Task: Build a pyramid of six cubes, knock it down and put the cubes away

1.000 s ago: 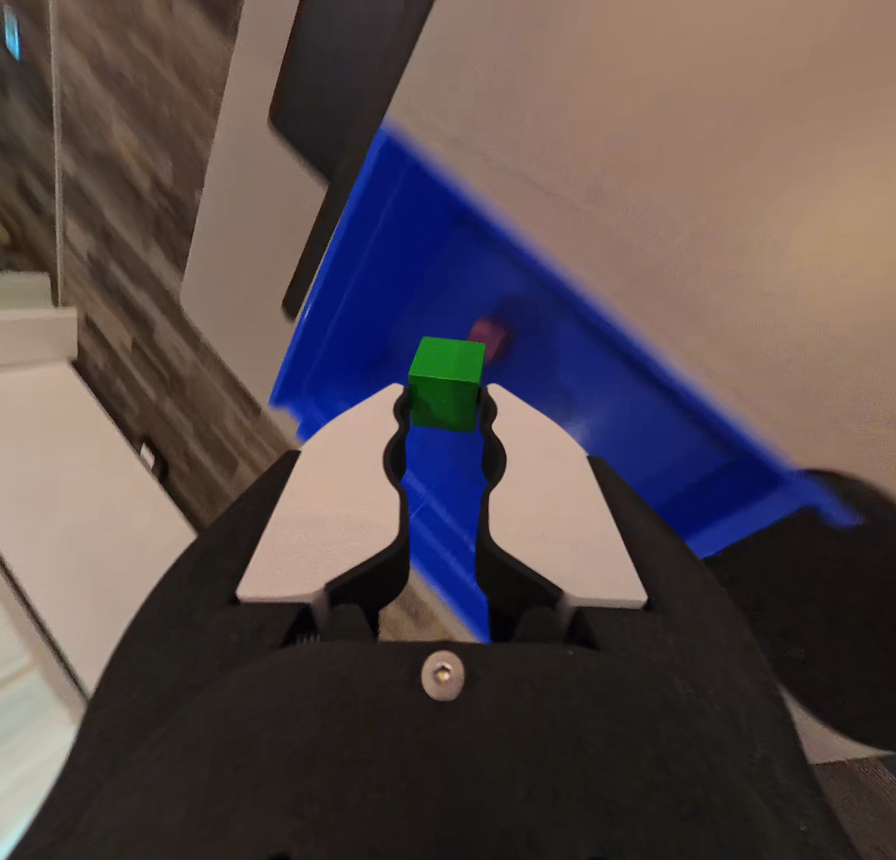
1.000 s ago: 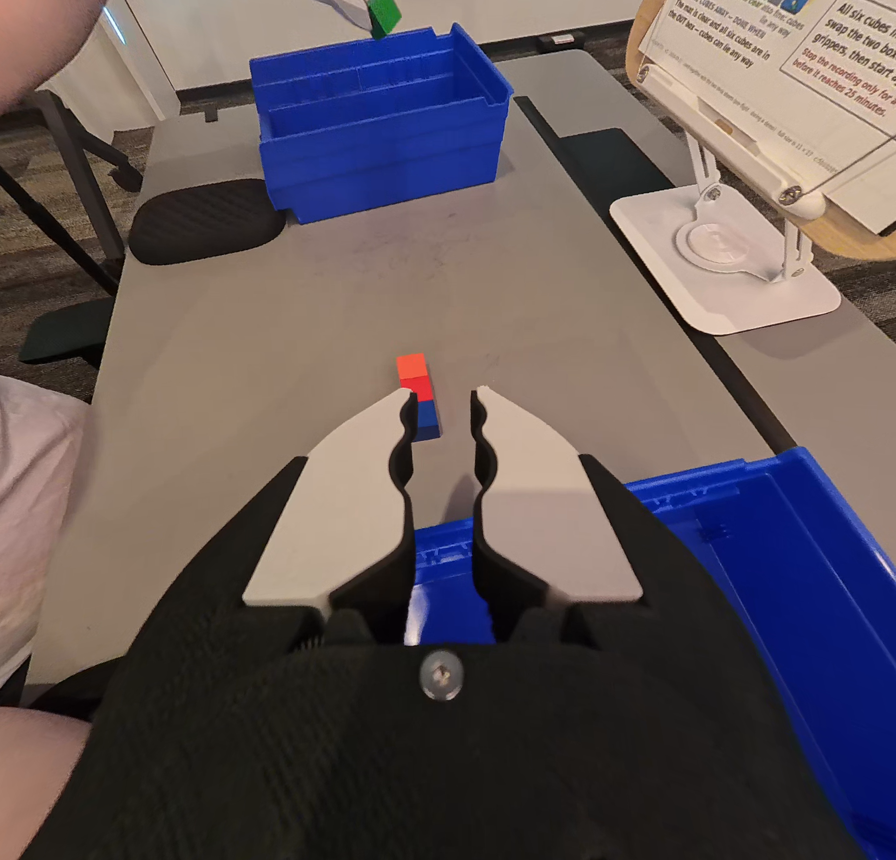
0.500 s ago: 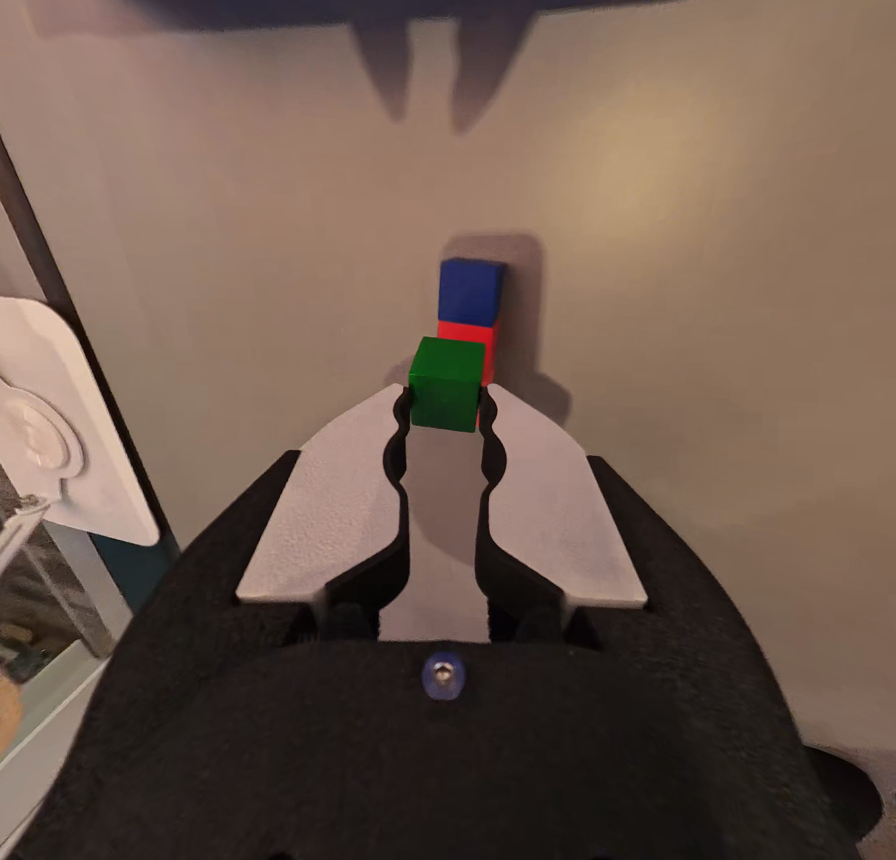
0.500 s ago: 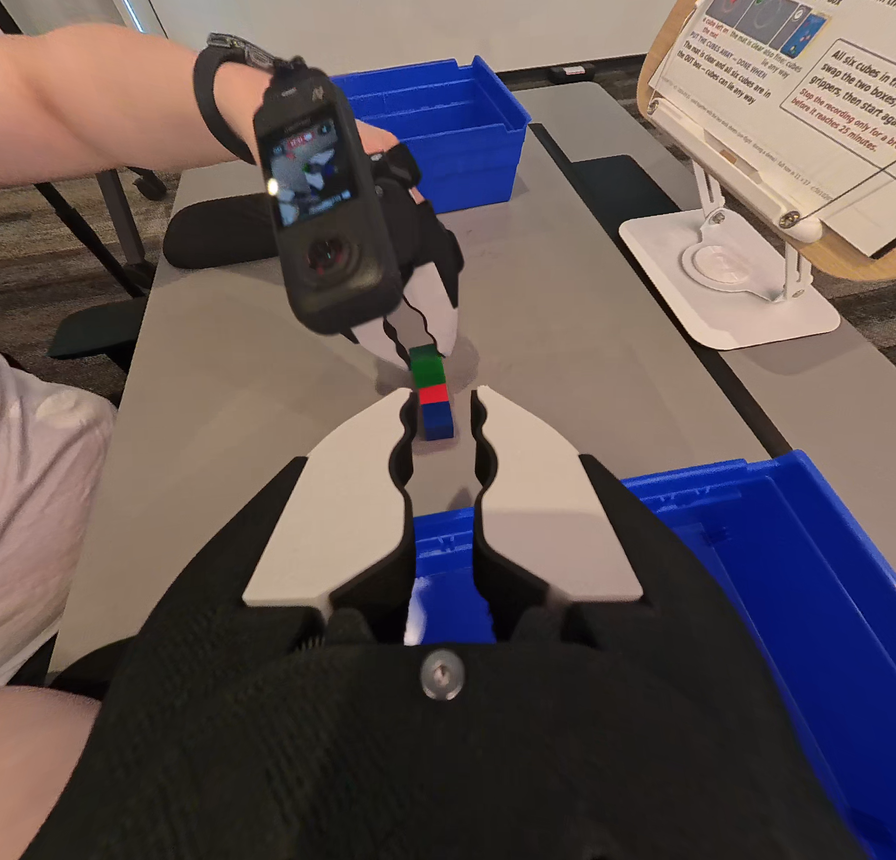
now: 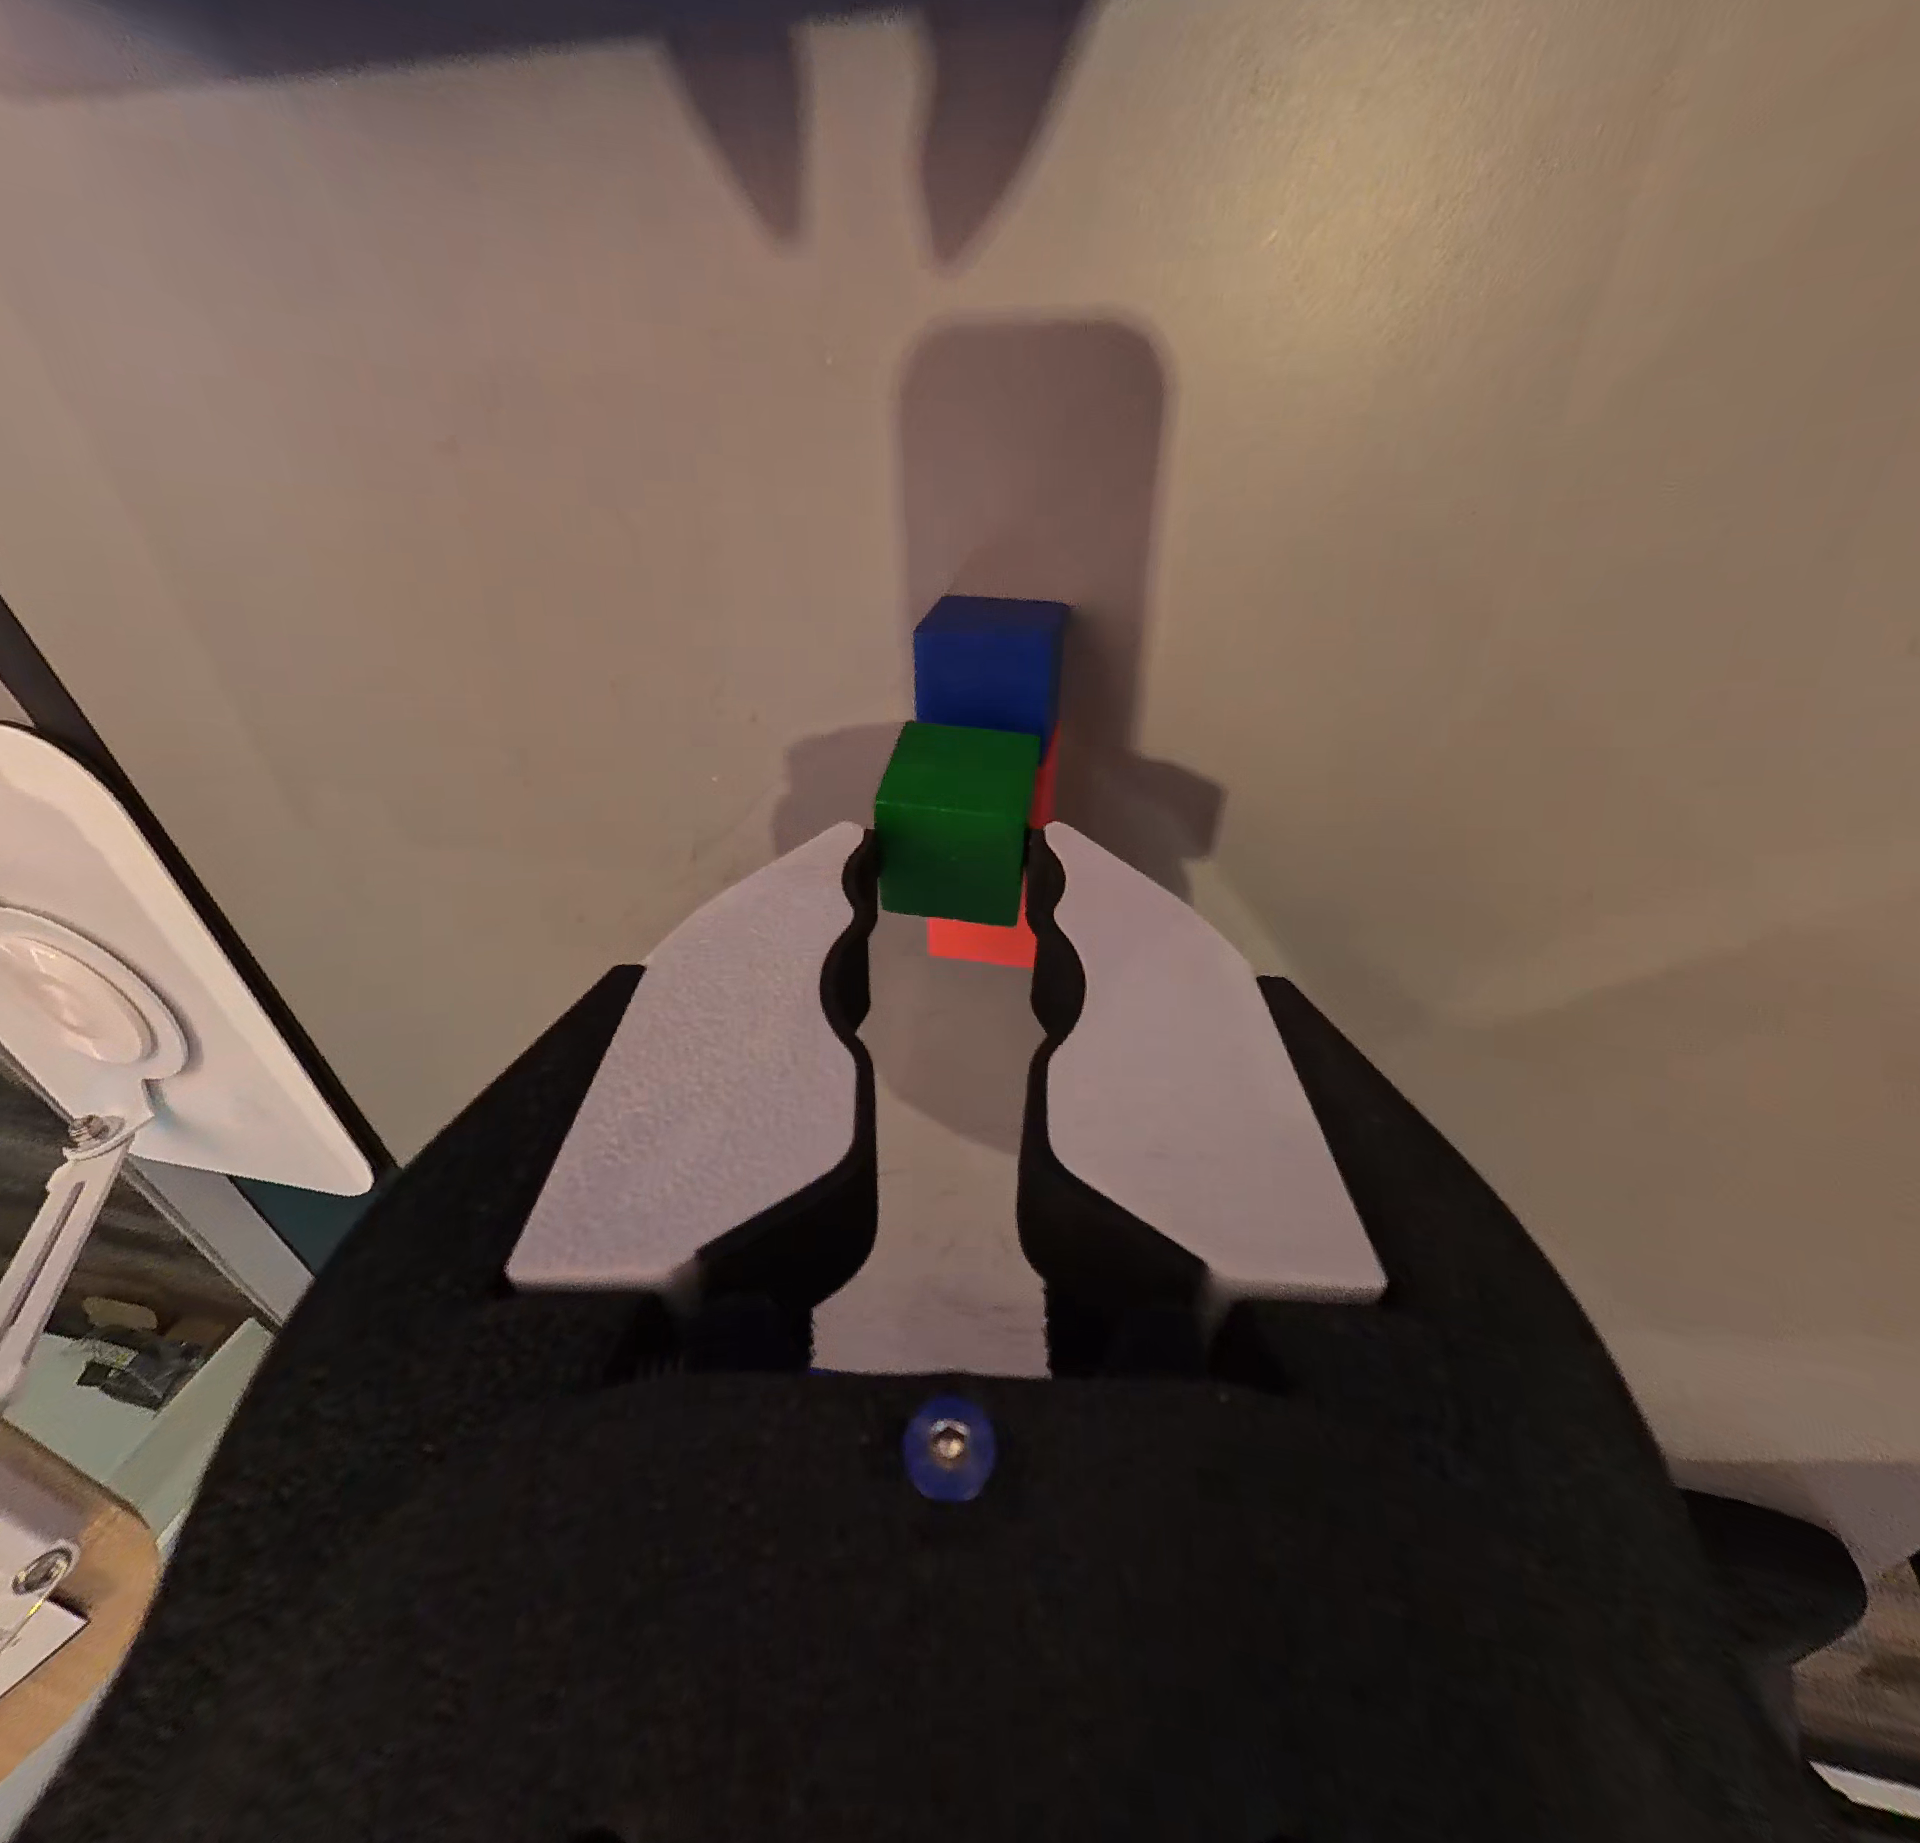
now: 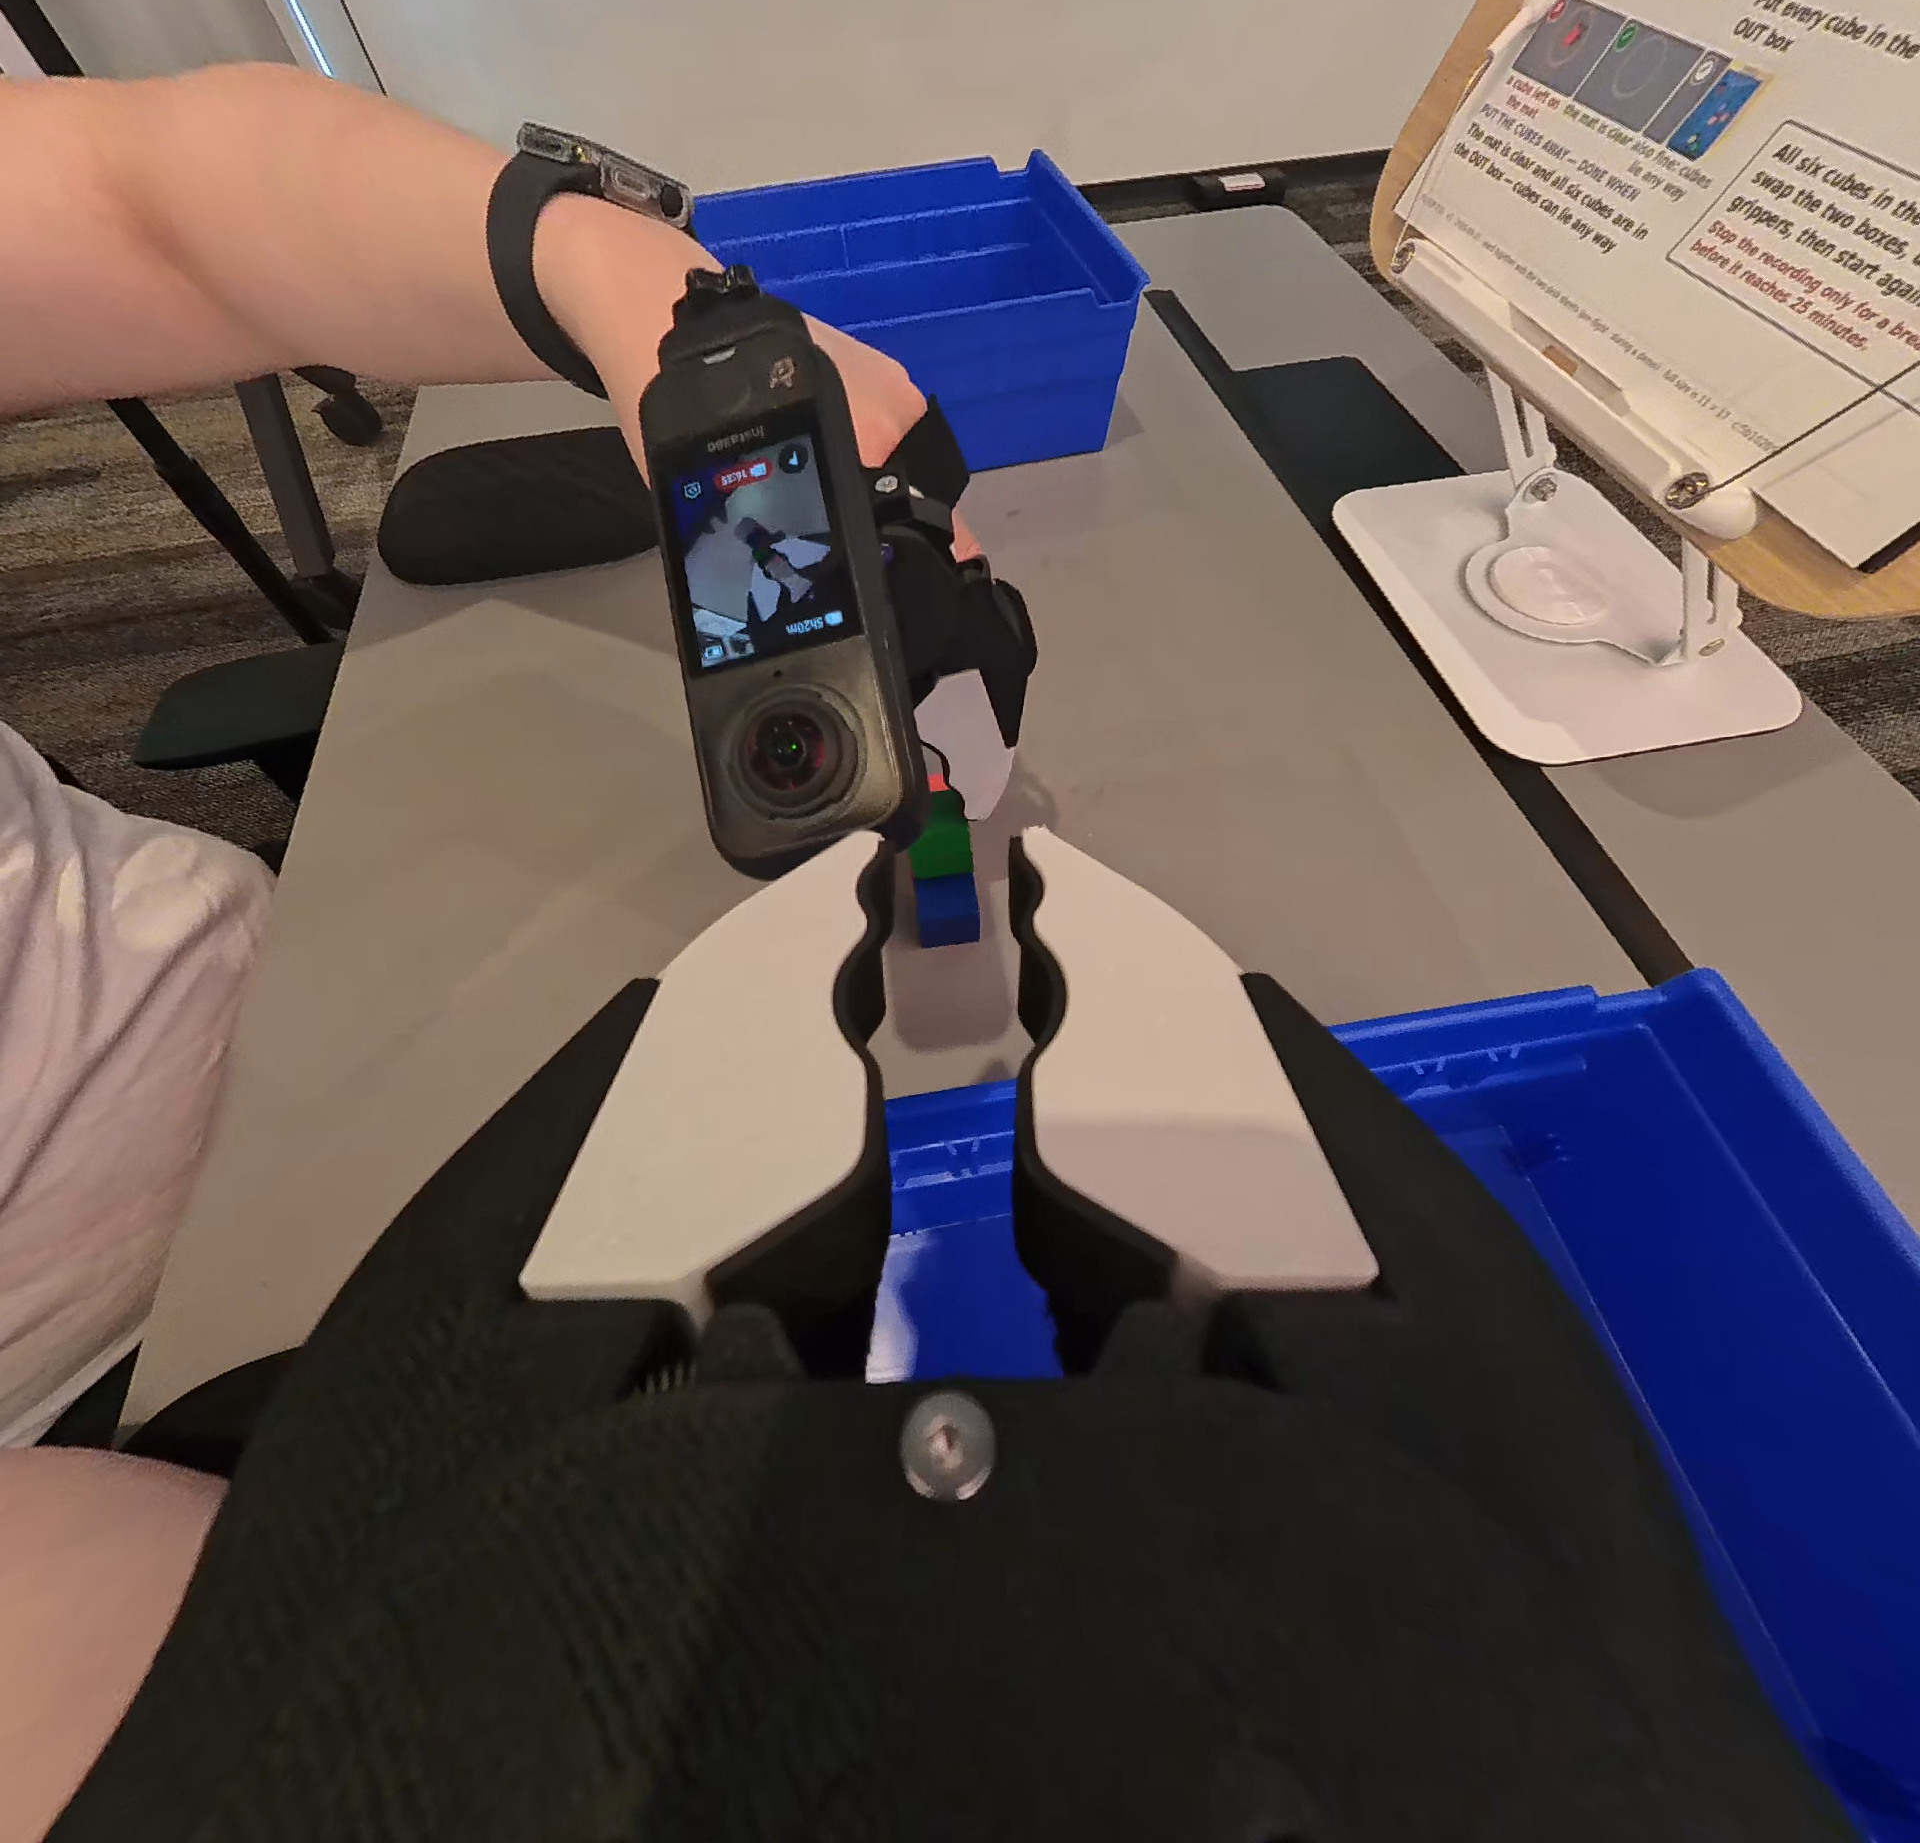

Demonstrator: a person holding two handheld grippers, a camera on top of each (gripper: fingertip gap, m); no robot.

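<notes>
Pinching the green cube (image 5: 951, 819) between its fingertips, the left gripper (image 5: 951, 837) hangs above the red cube (image 5: 982, 936) and blue cube (image 5: 987, 666) on the grey table (image 5: 416, 546); contact unclear. Fingers parted and empty, the right gripper (image 6: 948, 843) waits near the blue cube.

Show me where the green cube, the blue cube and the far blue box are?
green cube (image 5: 951, 837), left wrist view, front face.
blue cube (image 6: 947, 911), right wrist view, near face.
far blue box (image 6: 997, 339), right wrist view, front wall.
</notes>
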